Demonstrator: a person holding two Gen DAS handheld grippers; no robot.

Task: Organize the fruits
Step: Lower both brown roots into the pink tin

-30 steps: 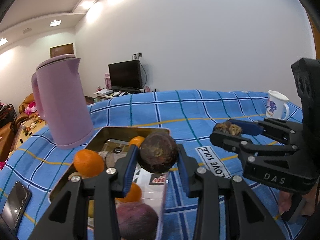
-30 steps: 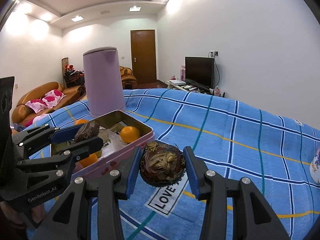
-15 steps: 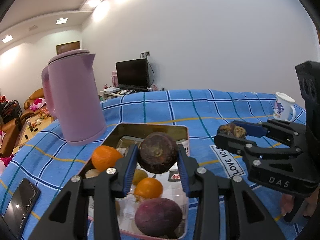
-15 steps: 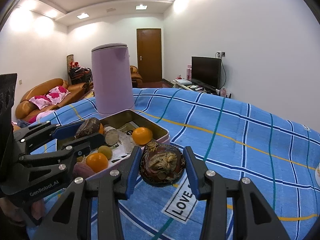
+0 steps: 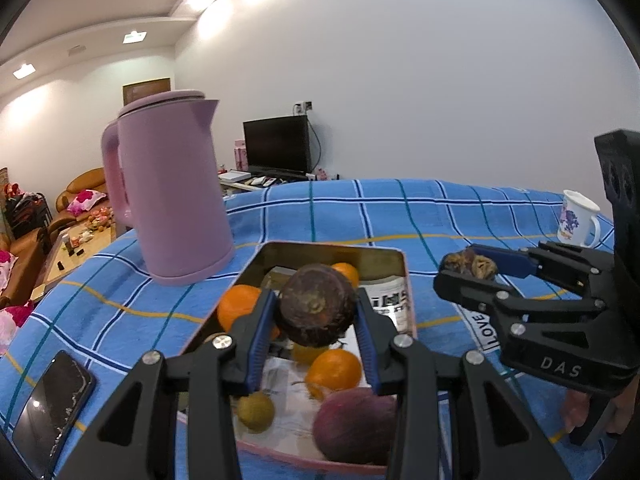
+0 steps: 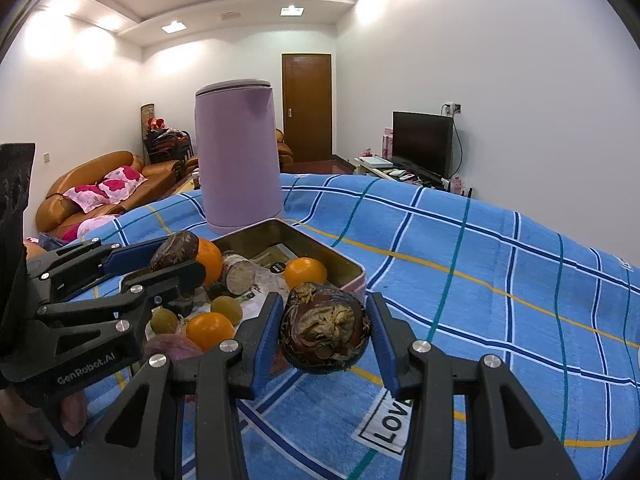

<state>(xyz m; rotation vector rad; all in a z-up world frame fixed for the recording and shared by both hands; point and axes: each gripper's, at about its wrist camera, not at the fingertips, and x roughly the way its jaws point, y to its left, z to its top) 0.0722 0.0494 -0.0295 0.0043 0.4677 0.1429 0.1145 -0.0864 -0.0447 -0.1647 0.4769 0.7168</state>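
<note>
Jaws of left gripper (image 5: 316,316) clamped on dark fruit (image 5: 317,310) above tin tray (image 5: 332,250), right gripper (image 6: 323,334) gripping husked fruit (image 6: 324,330) beside tray

Lighting: I get bright, even indoor light from recessed ceiling lights (image 6: 292,11), w/ blown-out glare patches on the white wall (image 5: 400,60). Shadows soft, faint. Both views: strong fisheye bend, black vignette at corners. Focus sharp in centre; slight blur on the longan (image 5: 256,411) low in left view.
</note>
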